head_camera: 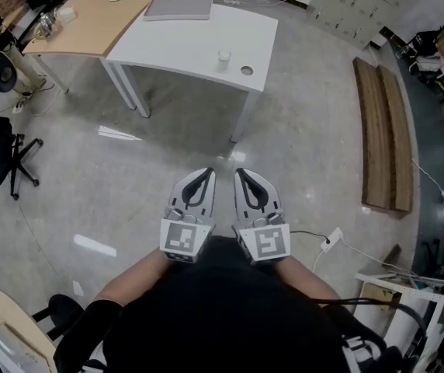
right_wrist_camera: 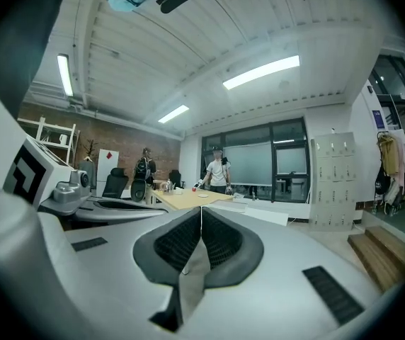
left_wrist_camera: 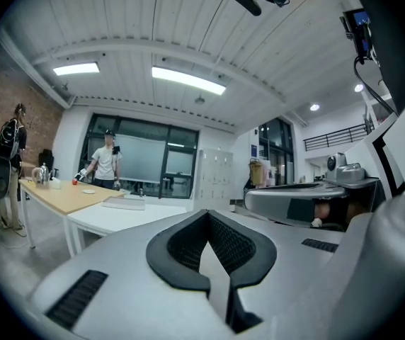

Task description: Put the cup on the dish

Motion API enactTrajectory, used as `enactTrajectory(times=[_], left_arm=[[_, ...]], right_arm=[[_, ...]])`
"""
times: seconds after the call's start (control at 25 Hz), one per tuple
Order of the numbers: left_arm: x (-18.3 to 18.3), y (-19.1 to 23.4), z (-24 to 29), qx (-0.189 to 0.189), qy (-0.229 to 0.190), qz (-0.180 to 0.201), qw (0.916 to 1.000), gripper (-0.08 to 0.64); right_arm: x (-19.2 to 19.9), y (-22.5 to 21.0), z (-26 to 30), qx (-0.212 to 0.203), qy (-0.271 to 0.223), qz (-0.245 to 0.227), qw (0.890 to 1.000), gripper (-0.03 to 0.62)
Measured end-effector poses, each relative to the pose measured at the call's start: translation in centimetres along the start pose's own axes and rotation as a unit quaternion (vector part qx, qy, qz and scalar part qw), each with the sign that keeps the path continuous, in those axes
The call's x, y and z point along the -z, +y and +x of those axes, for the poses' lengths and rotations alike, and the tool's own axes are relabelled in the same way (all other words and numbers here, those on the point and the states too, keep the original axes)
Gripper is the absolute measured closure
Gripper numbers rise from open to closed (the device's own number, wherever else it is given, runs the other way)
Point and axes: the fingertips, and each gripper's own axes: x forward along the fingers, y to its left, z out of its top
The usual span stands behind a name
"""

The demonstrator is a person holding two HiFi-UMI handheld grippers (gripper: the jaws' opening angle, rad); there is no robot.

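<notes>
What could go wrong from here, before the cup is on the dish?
The left hand-held gripper and right hand-held gripper are both shut and empty; reaching the cup like this would likely knock it over. The dish lies near the white table's edge, so a push may slide it off. A power strip lies on the floor at the person's right: a possible trip.

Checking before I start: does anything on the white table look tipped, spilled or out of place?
Nothing stands out. The cup stands upright on the white table, apart from the dish beside it, and no spill shows.
</notes>
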Motion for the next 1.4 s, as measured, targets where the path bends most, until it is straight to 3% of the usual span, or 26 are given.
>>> enactTrajectory(times=[0.44,0.68,0.96,1.4], left_arm=[[-0.4,2.4,-1.5,-0.007,-0.007,0.007,0.9999,0.552],[-0.5,4.2,0.5,-0.018,0.001,0.011,0.9998,0.552],[-1.1,4.7,4.7,-0.002,-0.005,0.037,0.9993,0.552],[-1.1,3.9,10.6,-0.007,-0.004,0.046,0.9989,0.552]], right_arm=[[-0.9,2.3,2.0,-0.008,-0.006,-0.016,1.000,0.580],[-0.2,-1.2,3.3,0.045,0.003,0.012,0.999,0.580],[0.3,-3.9,5.4,0.046,-0.003,0.004,0.999,0.580],[1.1,-10.4,8.0,0.076,0.003,0.014,0.997,0.581]])
